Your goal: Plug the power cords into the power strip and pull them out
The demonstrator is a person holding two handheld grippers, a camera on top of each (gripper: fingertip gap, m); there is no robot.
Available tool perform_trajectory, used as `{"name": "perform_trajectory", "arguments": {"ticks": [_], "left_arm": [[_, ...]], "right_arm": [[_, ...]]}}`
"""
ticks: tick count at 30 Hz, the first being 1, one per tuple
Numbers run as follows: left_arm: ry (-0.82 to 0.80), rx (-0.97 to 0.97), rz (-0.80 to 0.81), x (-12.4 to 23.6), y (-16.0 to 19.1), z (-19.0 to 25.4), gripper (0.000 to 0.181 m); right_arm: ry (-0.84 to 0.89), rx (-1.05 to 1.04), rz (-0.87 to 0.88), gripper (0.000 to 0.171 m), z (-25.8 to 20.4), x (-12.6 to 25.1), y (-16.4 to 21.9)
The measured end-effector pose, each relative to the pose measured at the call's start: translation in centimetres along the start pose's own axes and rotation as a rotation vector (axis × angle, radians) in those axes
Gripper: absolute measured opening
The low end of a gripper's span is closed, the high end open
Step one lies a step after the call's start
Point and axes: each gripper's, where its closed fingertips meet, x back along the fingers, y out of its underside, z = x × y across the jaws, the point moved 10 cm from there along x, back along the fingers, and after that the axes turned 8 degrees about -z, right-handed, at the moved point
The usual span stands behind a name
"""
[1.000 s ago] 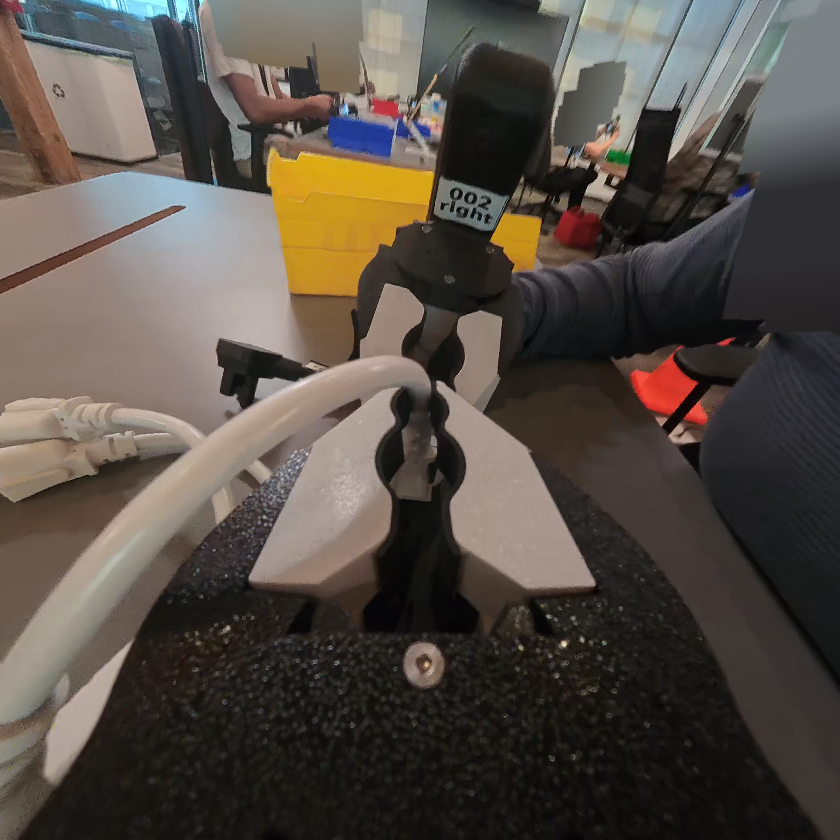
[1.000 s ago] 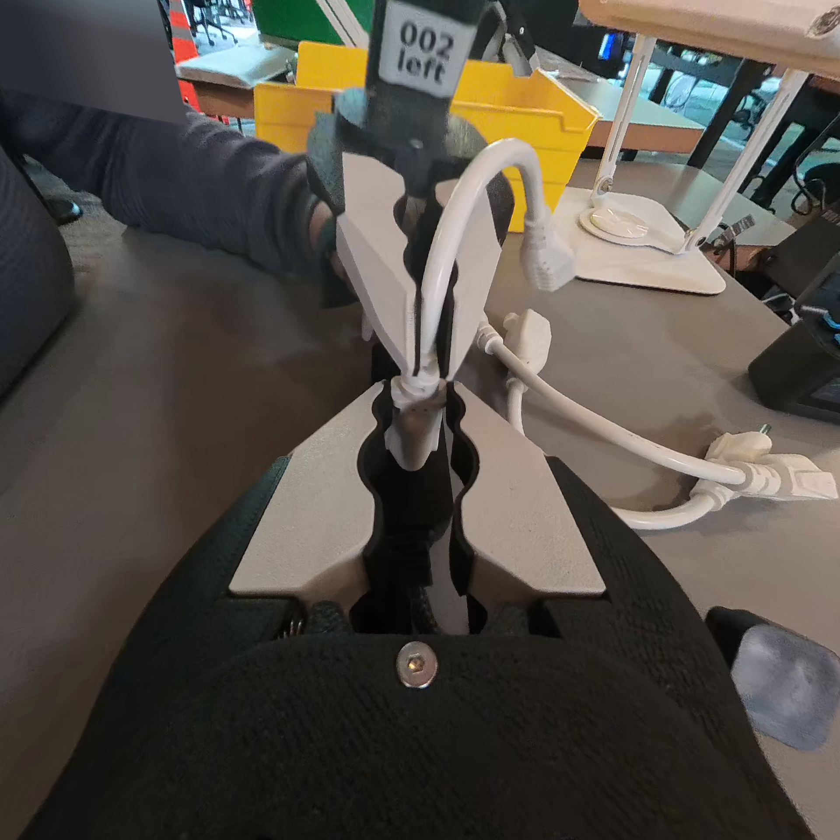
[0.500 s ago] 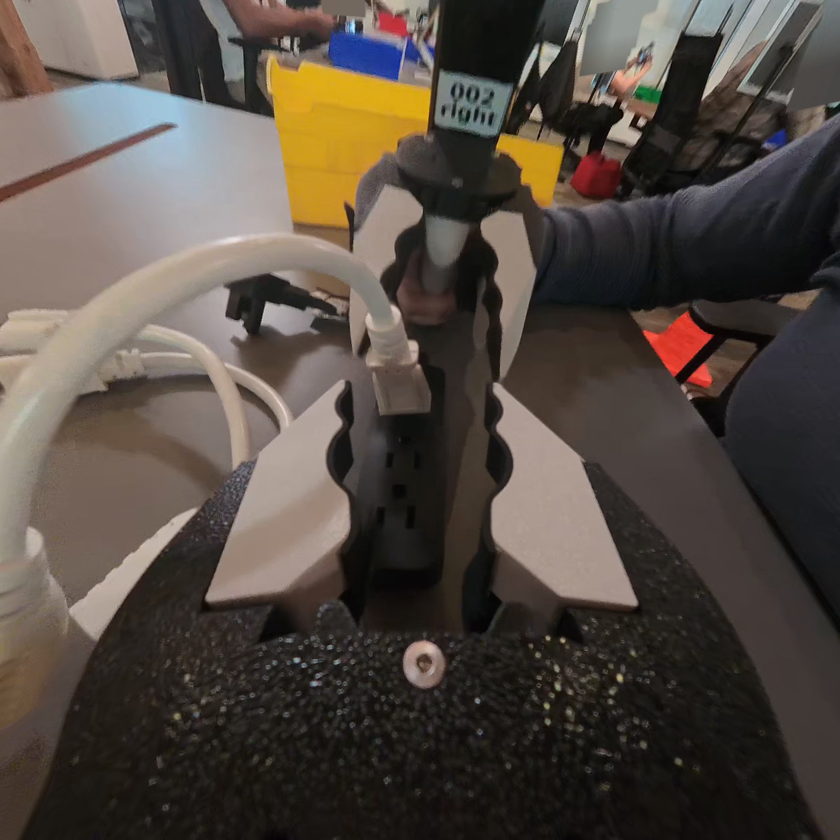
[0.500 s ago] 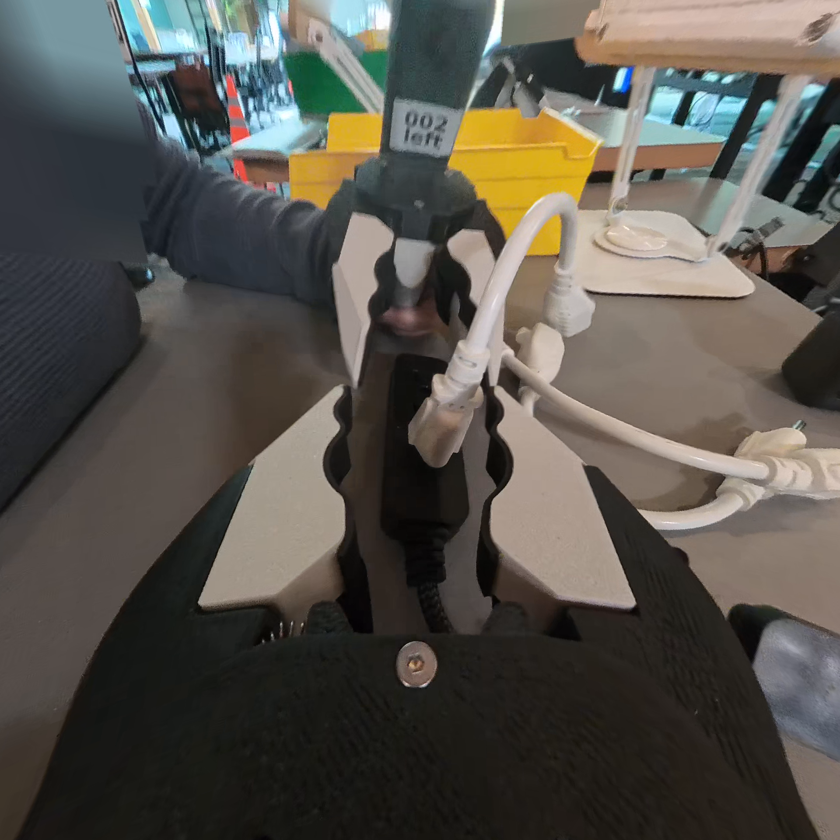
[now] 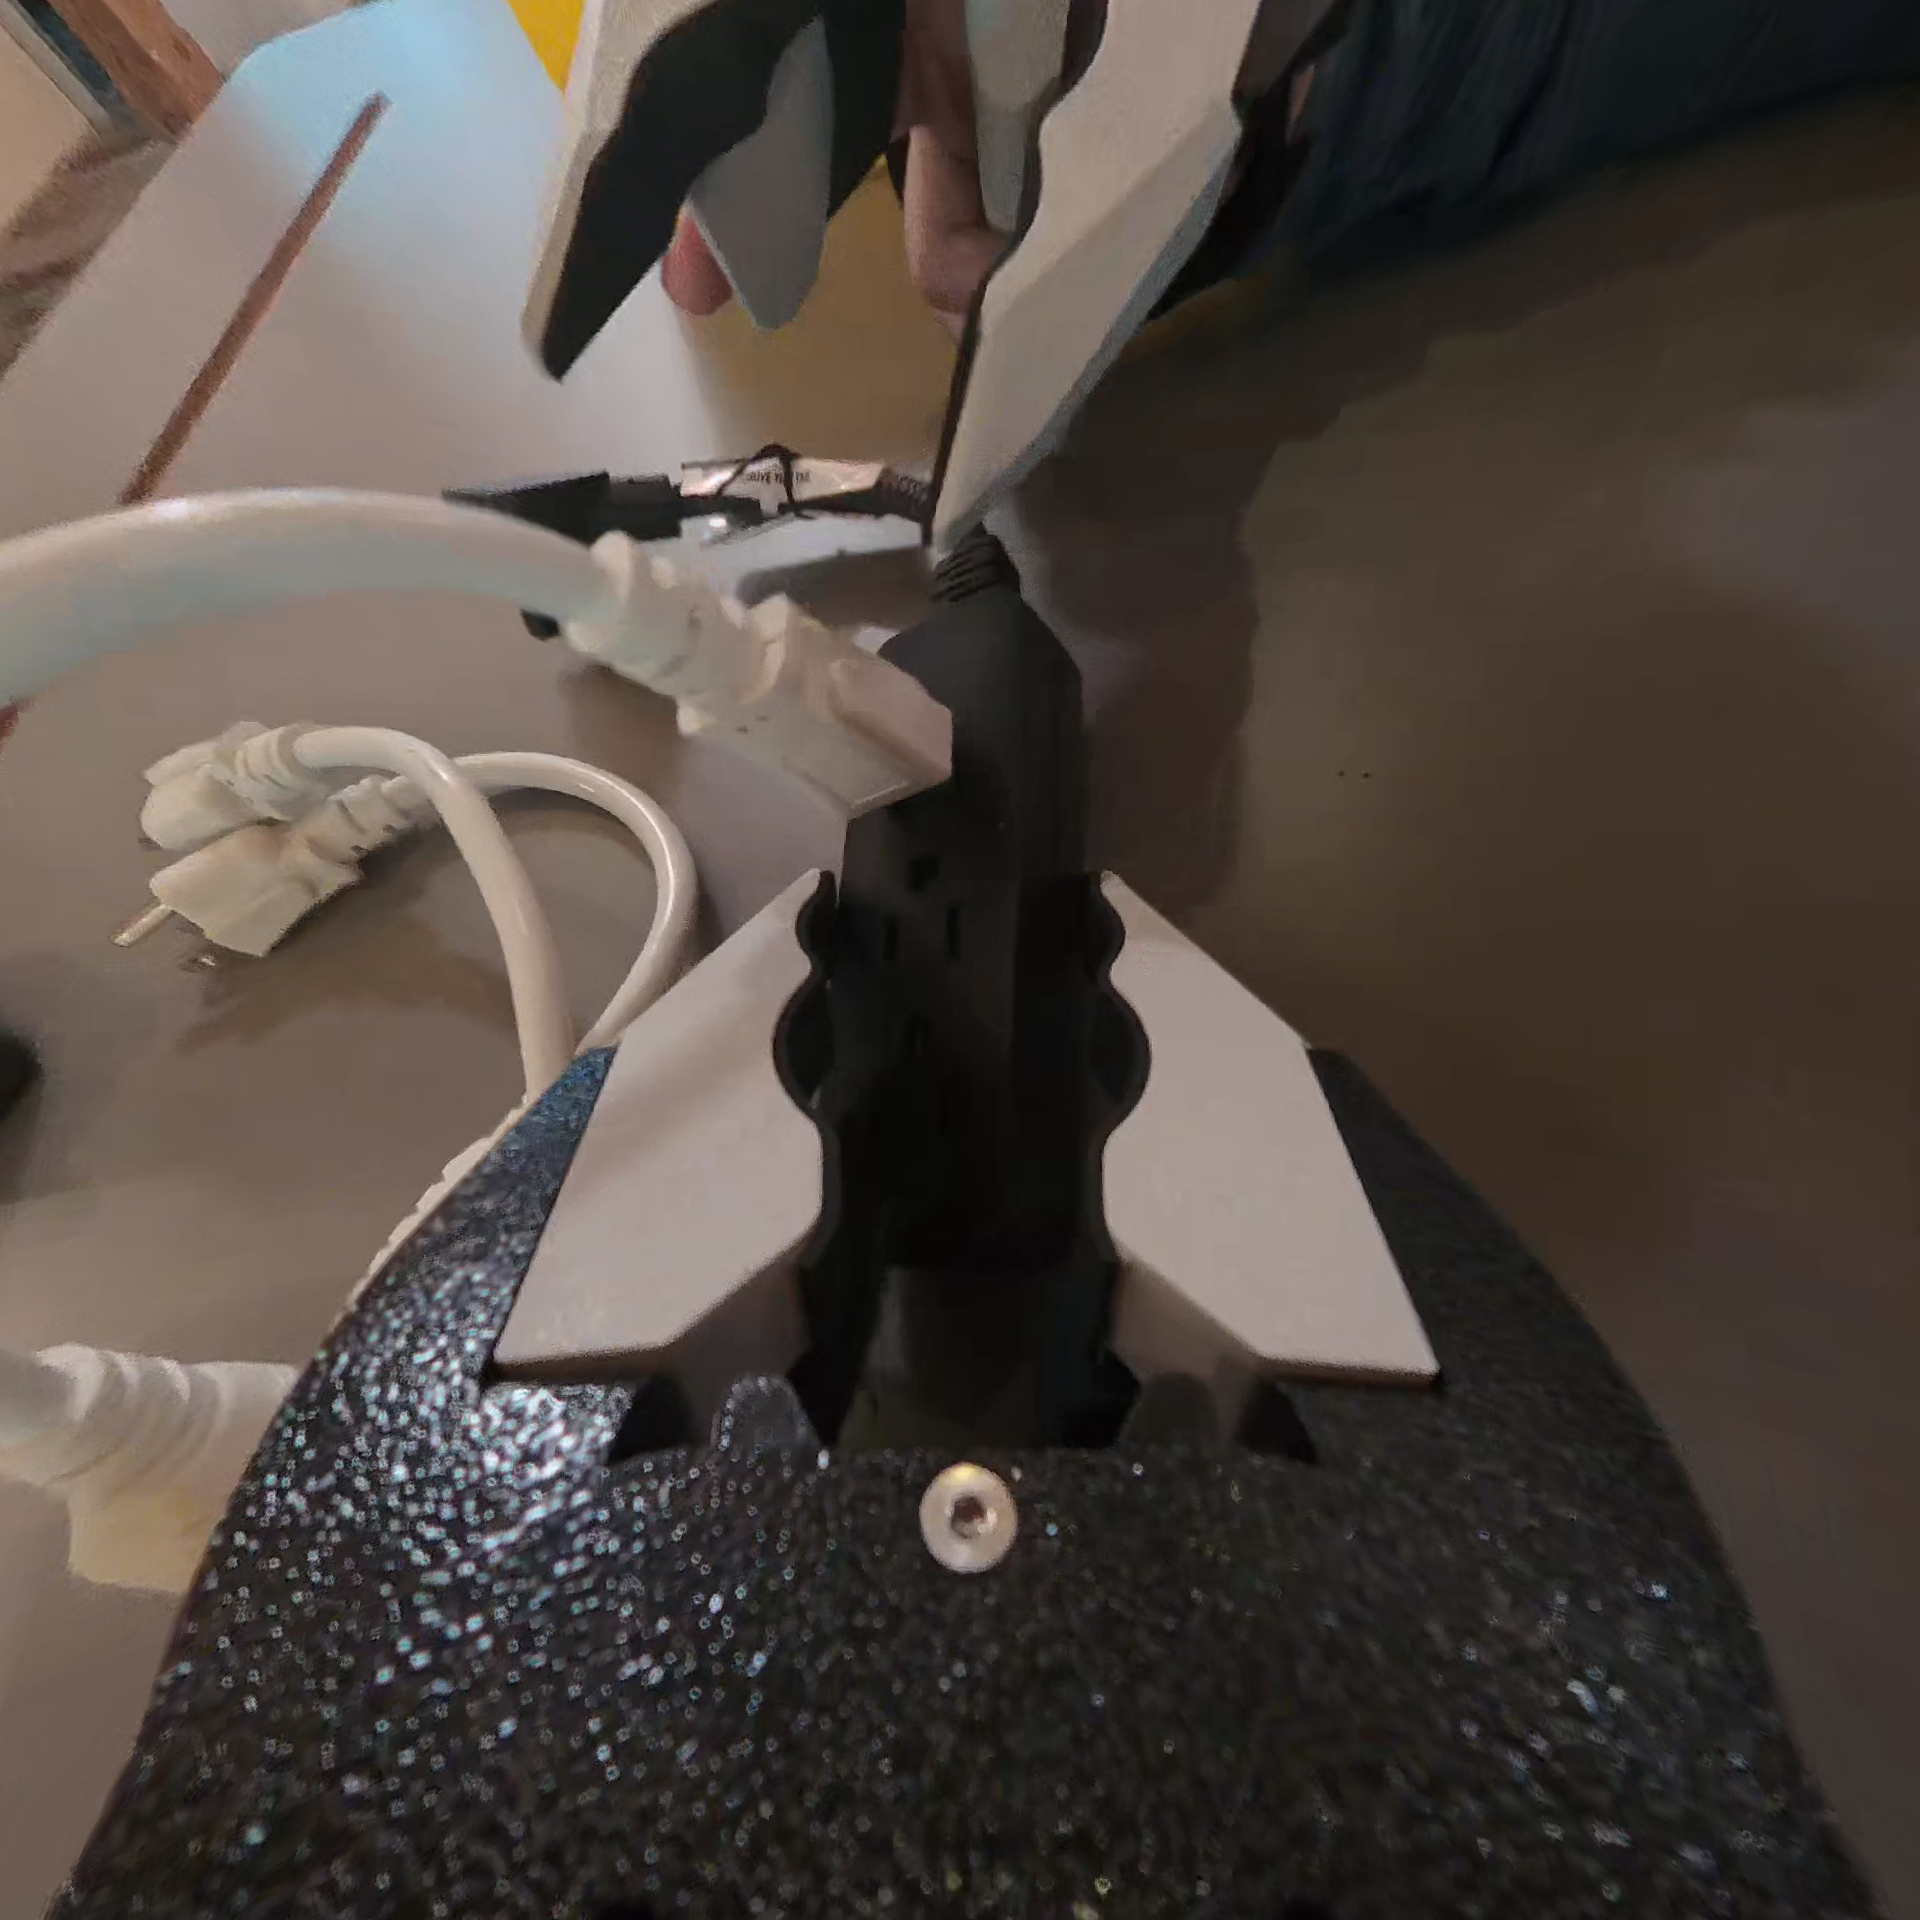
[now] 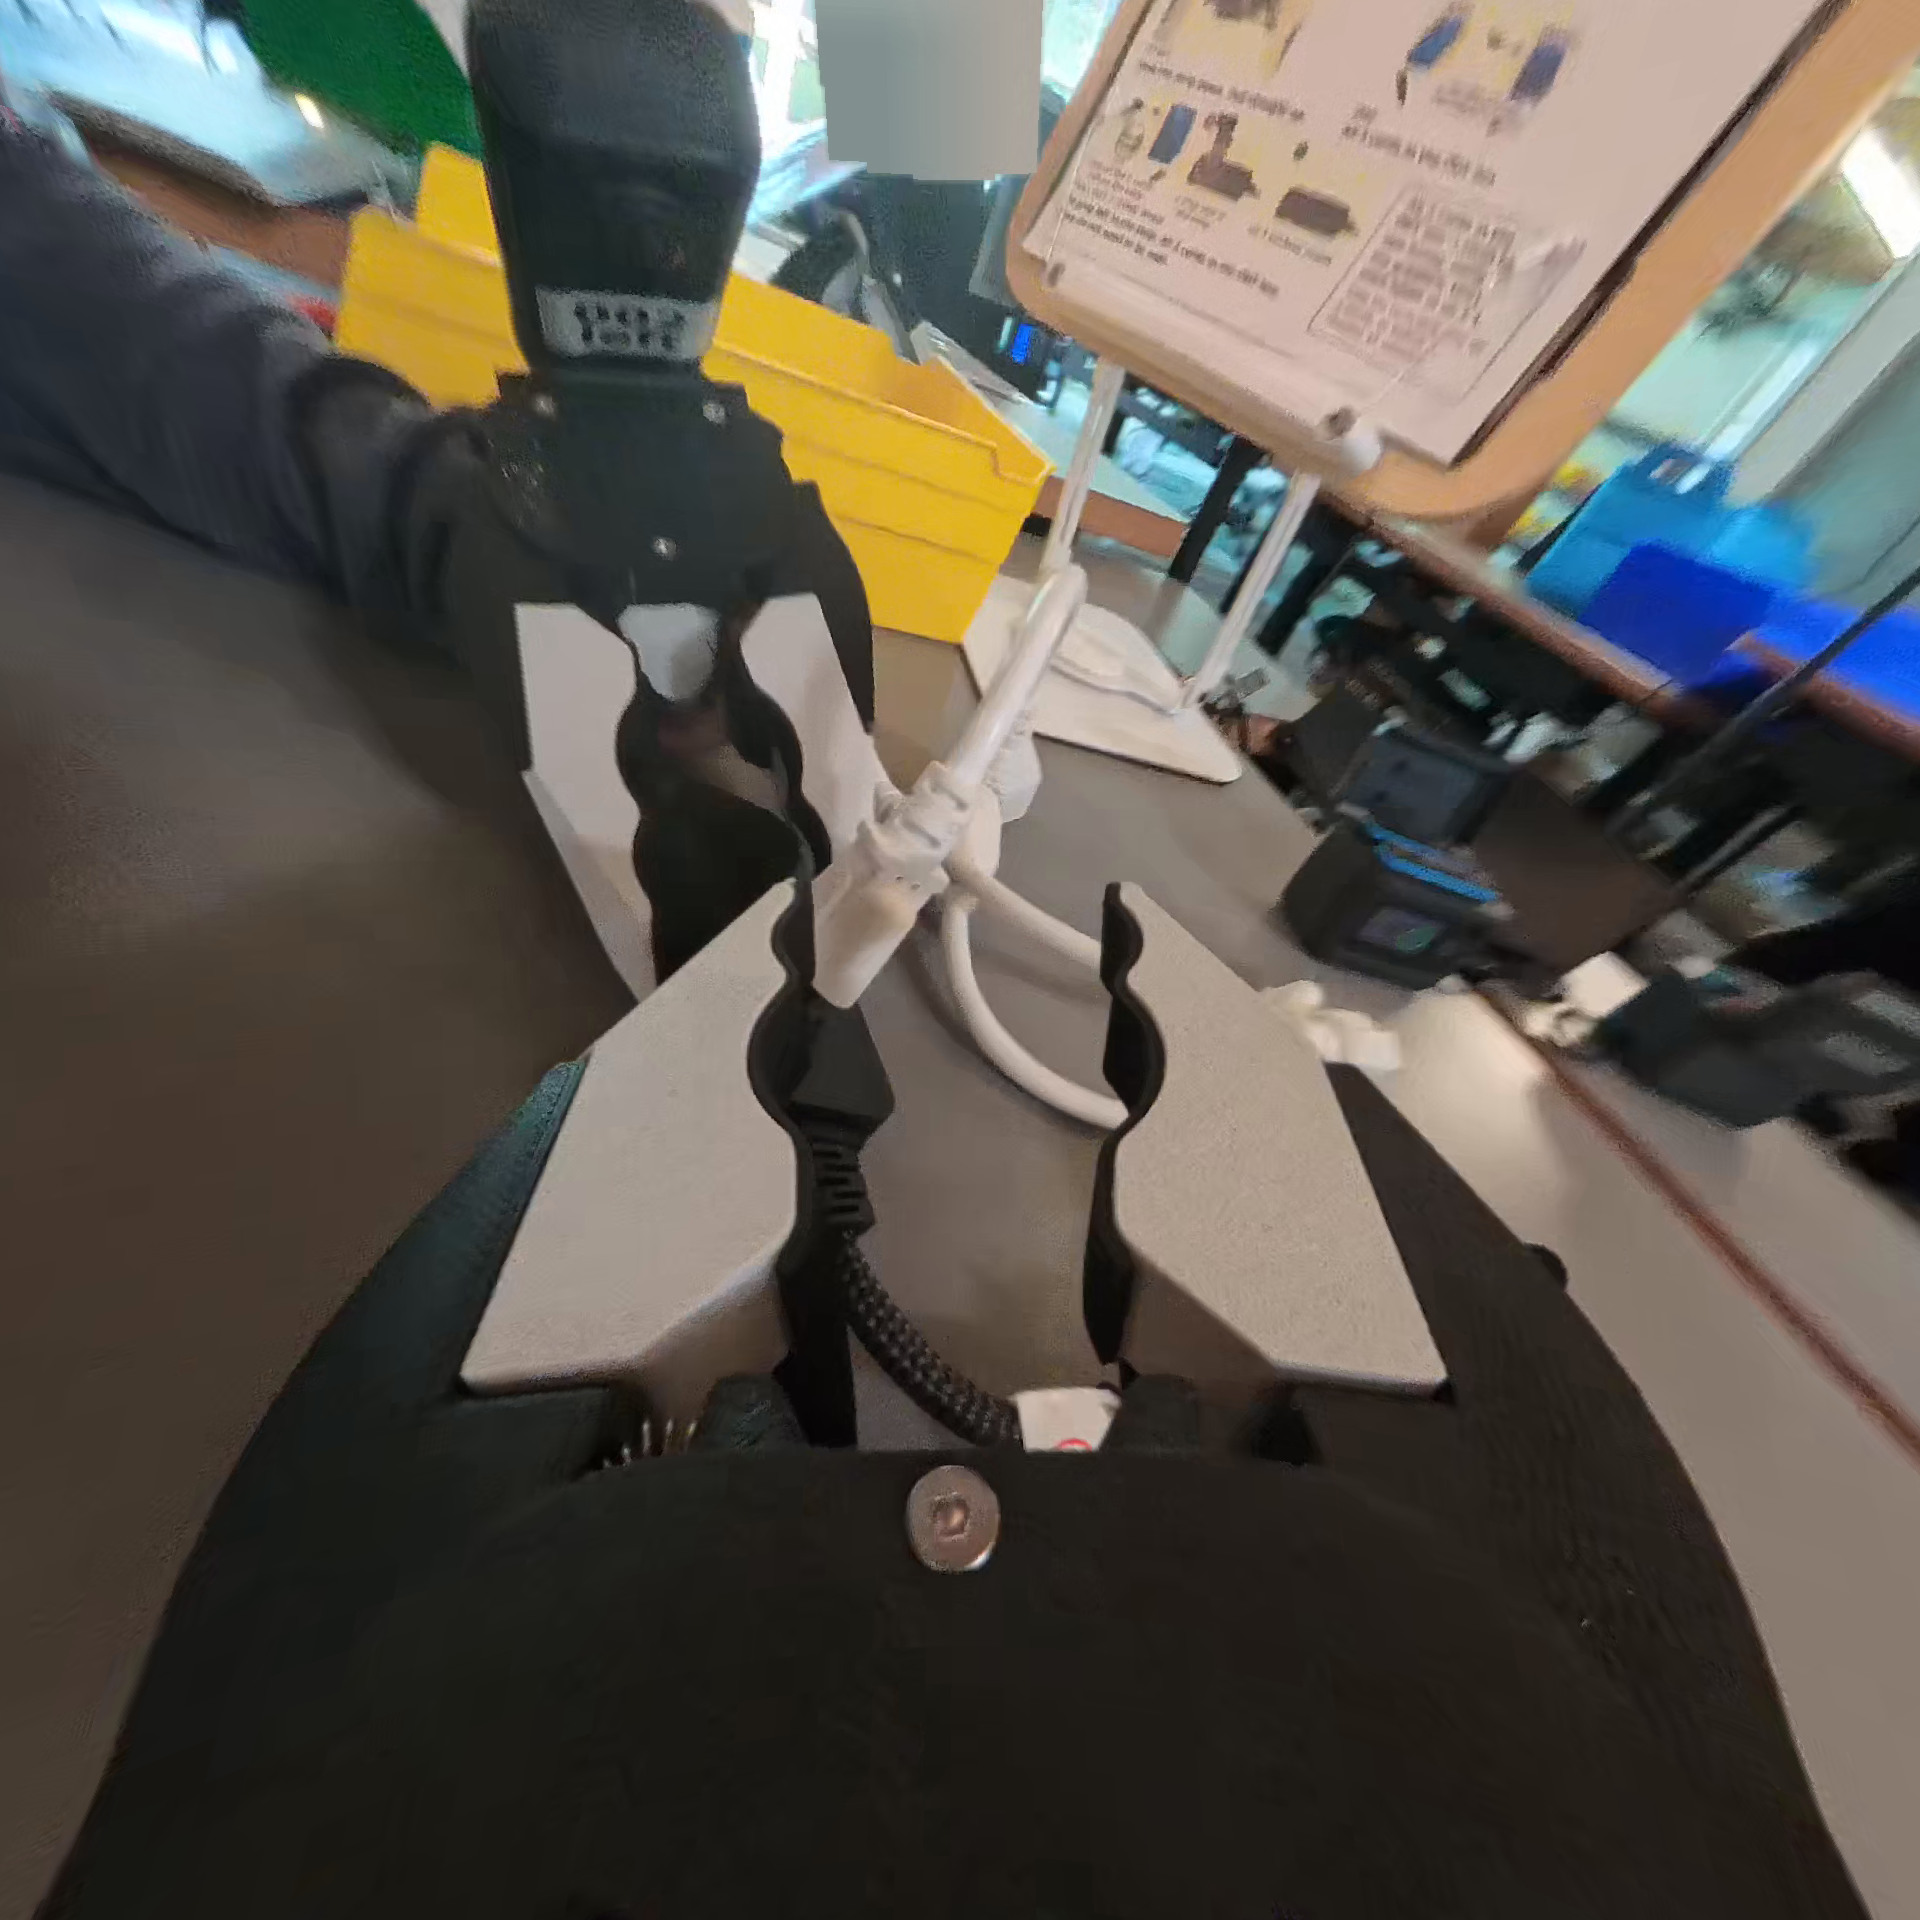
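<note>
Both our grippers straddle the black power strip (image 5: 961, 997). Our left gripper (image 5: 961, 909) clamps it; our right gripper (image 6: 951, 904) gapes wide. One white plug (image 5: 790, 696) sits seated.

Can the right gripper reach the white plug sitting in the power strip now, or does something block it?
Probably yes. The right gripper is open, and the white plug lies just ahead near its left finger, nothing between. The left gripper straddles the power strip lower down.

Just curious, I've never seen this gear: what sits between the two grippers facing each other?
In both wrist views, a black power strip spans between them, a white plug in it.
</note>
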Motion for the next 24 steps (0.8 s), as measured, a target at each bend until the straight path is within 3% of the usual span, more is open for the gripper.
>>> {"name": "perform_trajectory", "arguments": {"ticks": [3, 5, 17, 22, 24], "left_arm": [[-0.078, -0.126, 0.053, 0.4, 0.0, 1.1, 0.038], [-0.101, -0.206, 0.076, 0.5, 0.0, 1.7, 0.032], [-0.071, -0.227, 0.095, 0.6, 0.1, 1.7, 0.031], [-0.072, -0.205, 0.085, 0.6, 0.0, 1.7, 0.032], [-0.064, -0.185, 0.076, 0.6, 0.0, 1.7, 0.033]], "right_arm": [[0.130, 0.216, 0.018, 0.052, -1.4, 0.4, -0.6], [0.120, 0.293, 0.019, 0.047, -2.4, 0.3, -0.9], [-0.065, 0.250, -0.211, 0.039, -3.1, -0.5, 0.2], [-0.194, 0.193, -0.262, 0.009, -3.3, -0.3, 0.5], [-0.193, 0.217, -0.266, 0.009, -3.5, -0.3, 0.5]]}}
